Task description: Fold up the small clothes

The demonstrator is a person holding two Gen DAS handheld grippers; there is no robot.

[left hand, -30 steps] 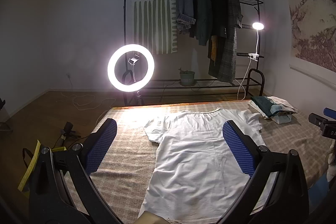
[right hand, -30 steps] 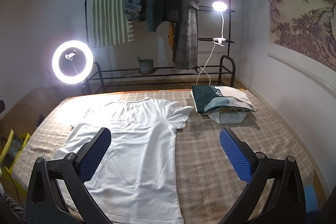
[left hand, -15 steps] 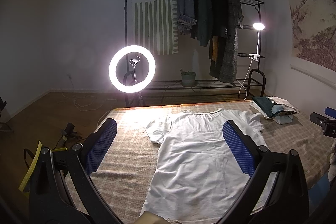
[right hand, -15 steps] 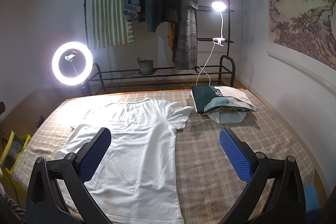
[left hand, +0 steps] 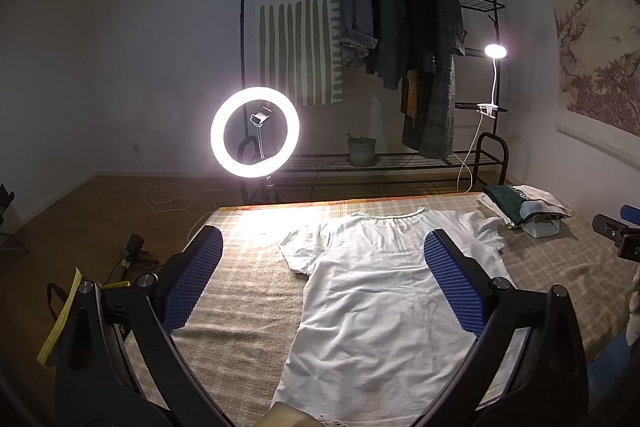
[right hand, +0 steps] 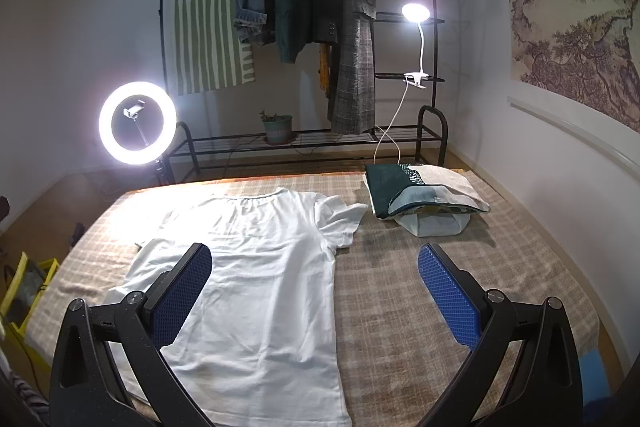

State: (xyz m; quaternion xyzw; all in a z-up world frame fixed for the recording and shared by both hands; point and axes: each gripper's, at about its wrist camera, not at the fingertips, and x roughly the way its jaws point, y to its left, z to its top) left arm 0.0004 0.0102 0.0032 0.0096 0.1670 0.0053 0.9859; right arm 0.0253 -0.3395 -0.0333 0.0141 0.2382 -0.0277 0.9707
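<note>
**Shirt flat on bed, both tongs spread**

White T-shirt (right hand: pixel 256 267) lies spread flat on the checked bed cover (right hand: pixel 400 287), collar toward the far edge, hem at the near edge. Left tongs (left hand: pixel 320 283) spread wide, hovering over the near edge, holding nothing. Right tongs (right hand: pixel 316 291) likewise spread and empty. Folded clothes stack (right hand: pixel 424 199) sits near the far right corner, just beside the shirt's sleeve.

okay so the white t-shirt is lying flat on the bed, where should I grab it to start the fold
Probably pinch the white t-shirt at its right sleeve, coming in from the bare blanket on that side with the open right tongs. The sleeve sticks out past the flat body, so its loose edge is easy to get under.
</note>
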